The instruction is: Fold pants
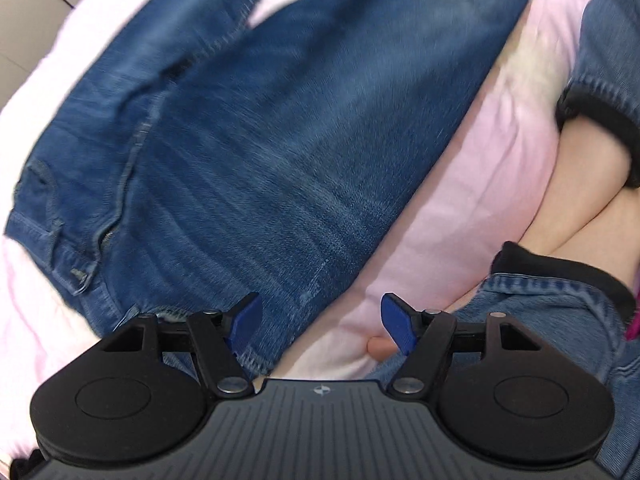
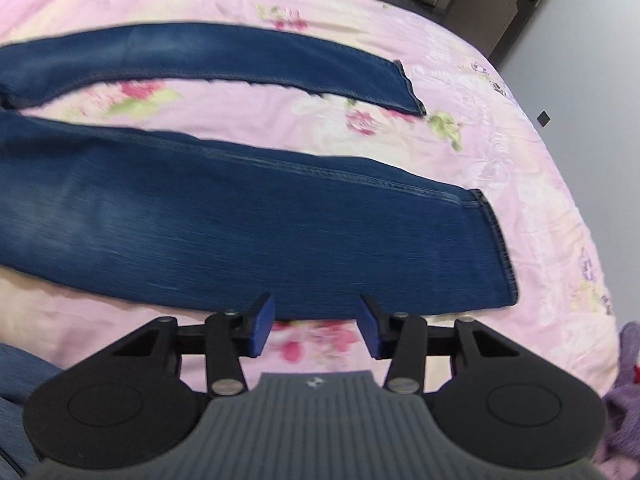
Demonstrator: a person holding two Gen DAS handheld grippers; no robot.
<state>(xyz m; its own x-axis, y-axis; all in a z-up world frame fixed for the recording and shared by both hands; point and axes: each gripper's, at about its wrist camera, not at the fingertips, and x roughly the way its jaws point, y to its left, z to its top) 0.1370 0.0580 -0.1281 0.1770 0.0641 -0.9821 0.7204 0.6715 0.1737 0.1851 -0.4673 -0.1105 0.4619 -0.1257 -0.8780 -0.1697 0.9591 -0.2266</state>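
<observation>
Blue jeans (image 1: 280, 120) lie flat on a pink floral bedsheet (image 1: 480, 184). The left wrist view looks down on their waist and seat, with the waistband (image 1: 60, 248) at the left. My left gripper (image 1: 322, 322) hangs open over the jeans' near corner, its left pad above denim and its right pad above sheet. In the right wrist view both legs stretch to the right, the far leg (image 2: 240, 56) and the near leg (image 2: 280, 232), whose hem (image 2: 500, 240) is at the right. My right gripper (image 2: 316, 328) is partly open at that leg's near edge, and only sheet shows between its pads.
A person's bare knees (image 1: 580, 200) and denim clothing (image 1: 552, 320) press against the bed's edge at the right in the left wrist view. A tiled floor (image 1: 24, 8) shows beyond the bed. A purple cloth (image 2: 624, 400) lies off the bed's right side, with a grey wall (image 2: 580, 60) behind.
</observation>
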